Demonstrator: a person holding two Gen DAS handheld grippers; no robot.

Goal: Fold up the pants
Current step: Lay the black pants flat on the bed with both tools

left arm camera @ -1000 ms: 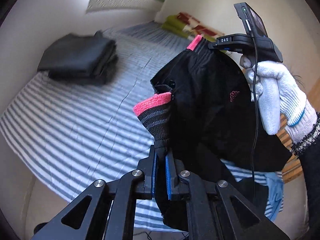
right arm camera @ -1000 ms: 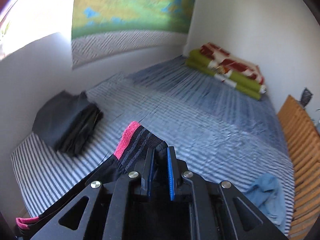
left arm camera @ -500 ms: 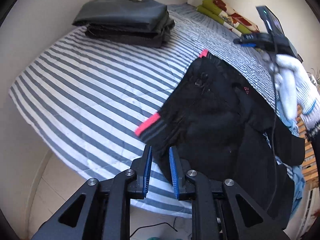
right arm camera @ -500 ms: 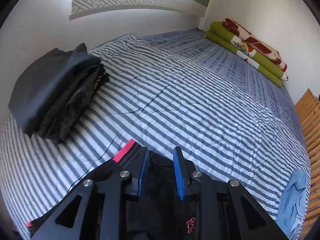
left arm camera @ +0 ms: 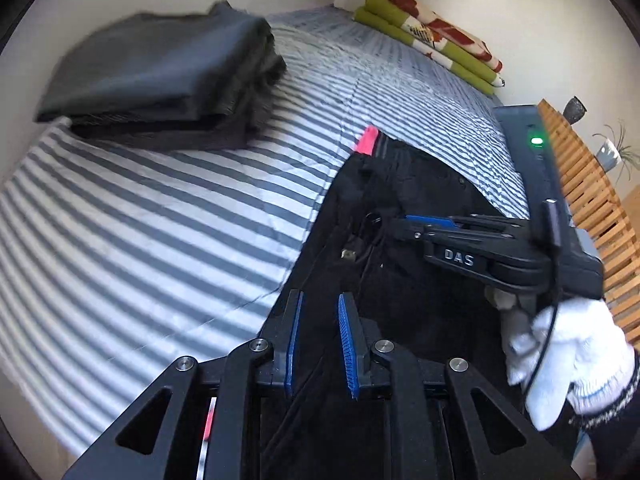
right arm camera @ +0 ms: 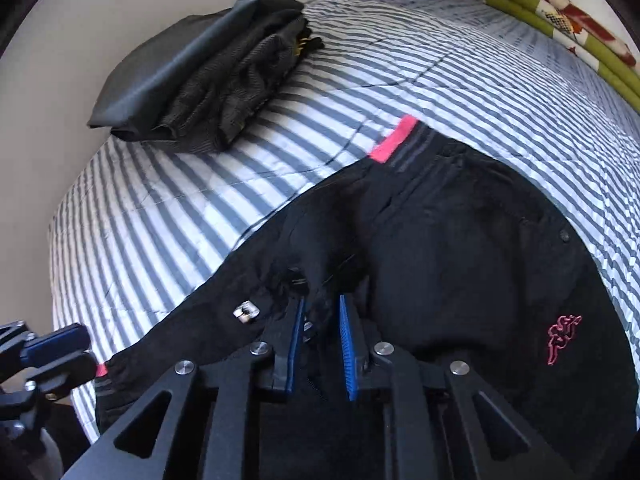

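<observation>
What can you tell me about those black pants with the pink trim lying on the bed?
The black pants lie spread on the striped bedsheet, rumpled and not yet folded. They look like soft sports fabric, with a grey-striped waistband edged in pink, a pink embroidered logo, a small snap button and a metal cord end. One end hangs over the bed's near edge. The right tongs sit over bunched cloth at the middle; the left tongs hover over the fabric.
</observation>
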